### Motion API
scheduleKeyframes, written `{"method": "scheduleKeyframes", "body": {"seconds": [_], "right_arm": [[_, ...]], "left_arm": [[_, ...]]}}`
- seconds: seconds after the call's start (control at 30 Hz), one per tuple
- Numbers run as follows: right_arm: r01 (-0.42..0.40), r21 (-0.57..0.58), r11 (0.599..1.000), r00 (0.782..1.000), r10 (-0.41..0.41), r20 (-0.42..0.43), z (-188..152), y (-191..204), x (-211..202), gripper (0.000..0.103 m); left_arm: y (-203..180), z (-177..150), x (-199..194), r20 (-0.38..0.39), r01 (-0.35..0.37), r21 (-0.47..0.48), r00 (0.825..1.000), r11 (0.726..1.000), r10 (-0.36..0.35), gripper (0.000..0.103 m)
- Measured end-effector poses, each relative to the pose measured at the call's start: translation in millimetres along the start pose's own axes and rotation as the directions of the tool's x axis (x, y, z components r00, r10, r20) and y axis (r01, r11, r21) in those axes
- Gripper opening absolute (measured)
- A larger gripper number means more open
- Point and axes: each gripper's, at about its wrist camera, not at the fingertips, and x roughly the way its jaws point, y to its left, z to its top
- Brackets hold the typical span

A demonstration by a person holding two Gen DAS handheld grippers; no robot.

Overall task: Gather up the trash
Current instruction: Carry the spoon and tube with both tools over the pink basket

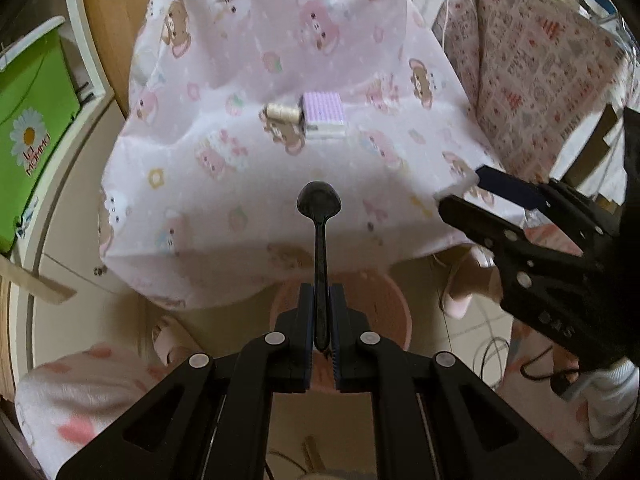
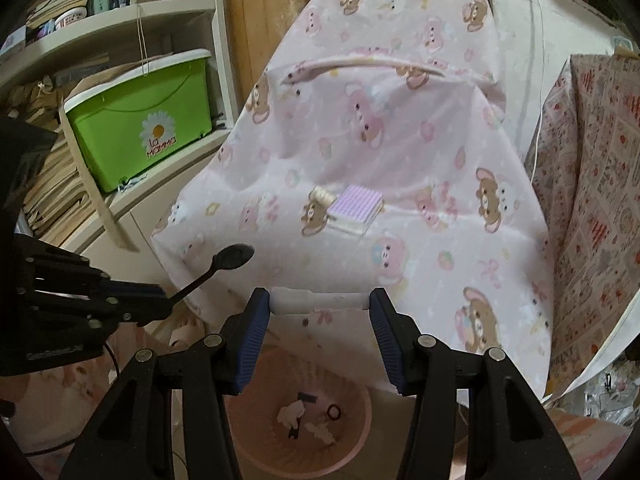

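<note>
Holding: my left gripper (image 1: 320,316) is clamped on the black plastic spoon (image 1: 319,204) by its handle; my right gripper (image 2: 318,308) is pinched across a white tube-like scrap (image 2: 316,302).
Where: both hang over the pink bin (image 2: 352,436), off the edge of the pink cloth (image 2: 400,160).
Handling: light, I judge; spoon stiff and slick, so grip mid-handle.
Left behind: thread spool (image 1: 282,113), small lilac box (image 1: 323,114).

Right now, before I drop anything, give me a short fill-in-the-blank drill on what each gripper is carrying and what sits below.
1. The left gripper has its jaws shut on a black ____.
2. The right gripper holds a white tube above the pink ____.
3. On the bear-print cloth, a thread spool lies next to a small ____ checked box.

Missing words: spoon; bin; purple
</note>
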Motion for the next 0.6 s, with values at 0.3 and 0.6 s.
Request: {"method": "scheduleKeyframes", "body": {"seconds": [0.3,0.6], "right_arm": [[-0.068,-0.026,0.997,0.992,0.065,-0.111,-17.7,7.4,18.7,0.054],[-0.055,-0.006,0.998,0.97,0.052,-0.237,-38.2,4.5,46.1,0.054]], "left_arm": [[-12.9,-21.6,21.7,-0.134,0.004,0.056,0.991,0.998,0.003,0.007],[-22.4,-24.8,56.6,-0.241,0.02,0.071,0.97,0.997,-0.002,0.007]]}}
